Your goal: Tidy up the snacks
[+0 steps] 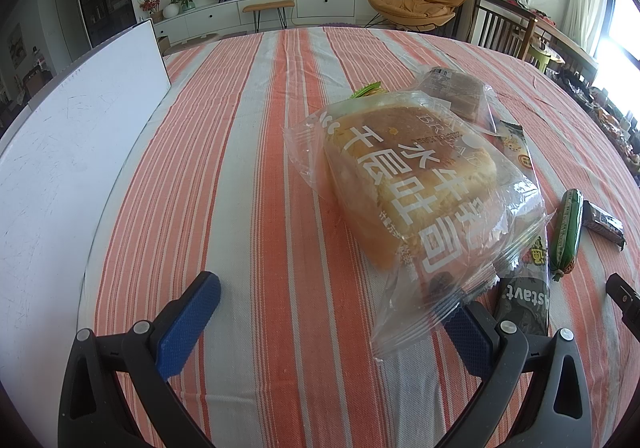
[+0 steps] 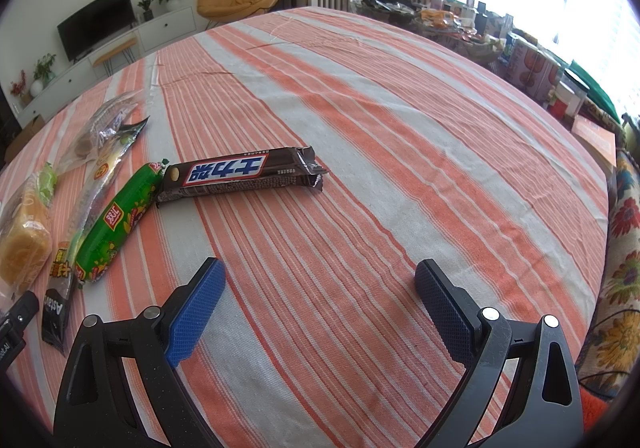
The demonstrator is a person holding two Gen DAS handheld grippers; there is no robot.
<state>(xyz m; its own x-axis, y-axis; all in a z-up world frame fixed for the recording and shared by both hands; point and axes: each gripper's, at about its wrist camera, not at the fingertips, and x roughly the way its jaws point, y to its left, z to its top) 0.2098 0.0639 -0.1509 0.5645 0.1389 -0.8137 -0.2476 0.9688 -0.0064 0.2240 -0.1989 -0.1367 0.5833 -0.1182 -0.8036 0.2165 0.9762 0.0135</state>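
Left gripper (image 1: 332, 312) spread wide, gripping nothing; bagged toast loaf (image 1: 412, 184) just ahead, bag's near edge draped over right finger (image 1: 470, 336). Right gripper (image 2: 320, 304) wide open, empty; chocolate bar (image 2: 240, 174) ahead, slightly left of fingers, touching green sausage (image 2: 116, 222) further left. All on striped tablecloth (image 2: 400, 136).
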